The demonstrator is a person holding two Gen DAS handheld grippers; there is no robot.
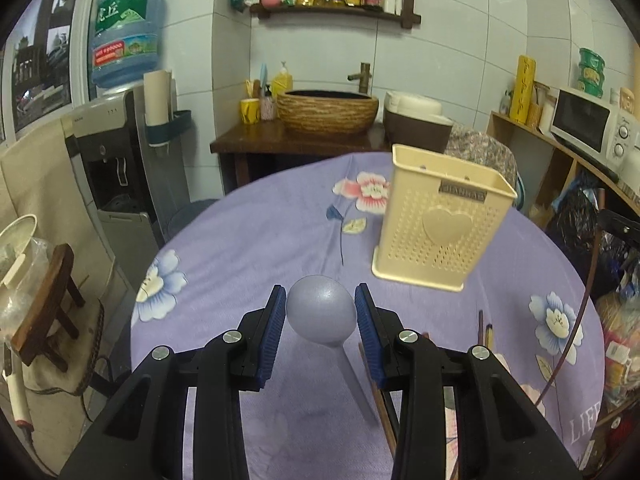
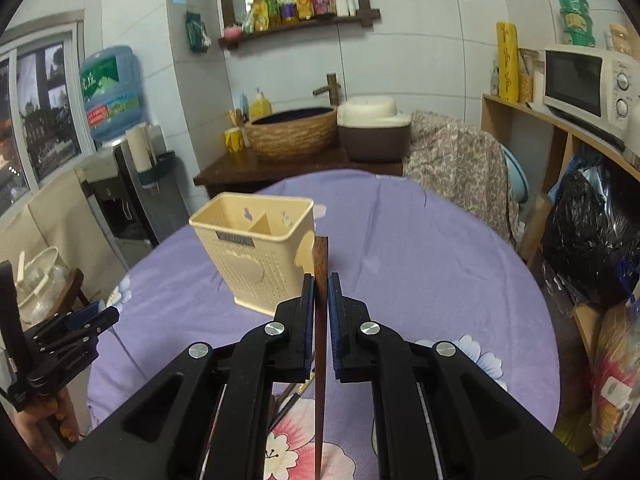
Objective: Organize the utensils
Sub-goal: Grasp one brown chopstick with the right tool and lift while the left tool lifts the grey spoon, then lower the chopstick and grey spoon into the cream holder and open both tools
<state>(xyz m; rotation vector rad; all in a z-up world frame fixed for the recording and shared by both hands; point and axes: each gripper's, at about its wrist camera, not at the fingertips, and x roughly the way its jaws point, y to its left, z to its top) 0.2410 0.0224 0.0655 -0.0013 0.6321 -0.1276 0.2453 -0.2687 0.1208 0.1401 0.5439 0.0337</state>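
A cream perforated utensil holder [image 1: 436, 224] with a heart on its front stands on the purple flowered tablecloth [image 1: 256, 224]; in the right wrist view the utensil holder [image 2: 256, 252] shows two compartments. My left gripper [image 1: 321, 304] is shut on the bowl of a grey-purple spoon [image 1: 322, 309], held above the cloth to the near left of the holder. My right gripper [image 2: 321, 280] is shut on a dark brown wooden chopstick [image 2: 321, 264], its end just right of the holder. More chopsticks [image 1: 482, 328] lie on the cloth.
The left gripper [image 2: 86, 318] shows at the left edge of the right wrist view. A brown stool [image 1: 48, 304] stands left of the table, a water dispenser [image 1: 116, 152] behind it. A wooden counter with a woven basin [image 1: 328, 110] stands beyond; shelves with a microwave [image 1: 588, 124] stand at right.
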